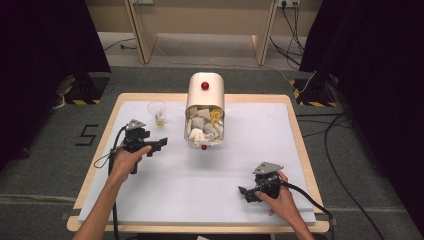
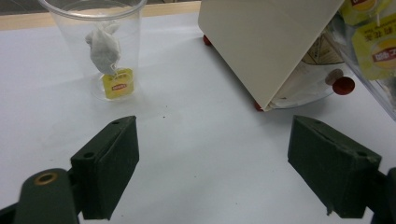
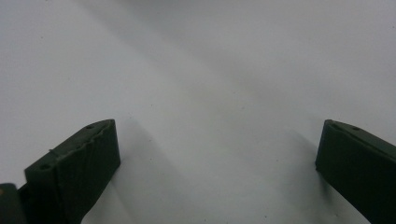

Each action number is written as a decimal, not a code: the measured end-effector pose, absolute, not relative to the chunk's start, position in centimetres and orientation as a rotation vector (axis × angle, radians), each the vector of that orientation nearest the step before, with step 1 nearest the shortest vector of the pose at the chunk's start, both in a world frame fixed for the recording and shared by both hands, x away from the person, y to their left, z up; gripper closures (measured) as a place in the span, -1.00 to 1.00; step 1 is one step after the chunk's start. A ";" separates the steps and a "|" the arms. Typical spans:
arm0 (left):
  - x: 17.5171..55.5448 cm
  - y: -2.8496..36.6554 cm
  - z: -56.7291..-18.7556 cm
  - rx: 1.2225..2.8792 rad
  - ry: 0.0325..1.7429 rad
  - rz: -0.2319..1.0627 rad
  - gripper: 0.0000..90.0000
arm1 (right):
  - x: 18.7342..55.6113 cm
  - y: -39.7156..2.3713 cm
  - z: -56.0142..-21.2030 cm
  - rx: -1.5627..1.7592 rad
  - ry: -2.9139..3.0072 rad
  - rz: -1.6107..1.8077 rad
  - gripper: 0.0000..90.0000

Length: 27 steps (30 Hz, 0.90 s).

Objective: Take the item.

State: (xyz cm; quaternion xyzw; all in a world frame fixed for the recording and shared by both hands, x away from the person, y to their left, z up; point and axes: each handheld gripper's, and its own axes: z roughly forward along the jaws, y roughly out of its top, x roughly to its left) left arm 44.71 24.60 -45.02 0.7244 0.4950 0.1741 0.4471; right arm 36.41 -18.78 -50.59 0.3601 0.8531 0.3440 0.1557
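Two grippers hover empty over the white table (image 1: 165, 190) as you work beside a tipped cream dispenser (image 1: 205, 89) crammed with tea bags (image 1: 202, 125). Your left gripper (image 1: 159, 145) sits near the clear plastic cup (image 1: 157, 110), jaws spread wide with nothing between them; its own view looks across bare tabletop at that cup (image 2: 95, 46), which stands upright at the table's far left and already holds one tea bag (image 2: 103, 44) with a yellow tag (image 2: 119, 84). Your right gripper (image 1: 243, 192) rests low near the front right of the table, well apart from everything, its jaws likewise wide open and touching nothing but perhaps the surface beneath. Risks from here look plain: the cup is light and thin-walled, so a careless sweep of the left jaws could knock it over and spill the bag. Reach into the dispenser's open mouth and you may snag several packets at once, or drag strings and tags out in a tangle. Nudge the dispenser on its small red feet (image 2: 343, 85) and it could slide or roll.
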 end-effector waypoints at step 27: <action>40.8 23.3 -47.4 1.881 1.147 0.420 -0.65 | 36.4 -18.8 -50.6 1.031 2.444 0.985 -0.99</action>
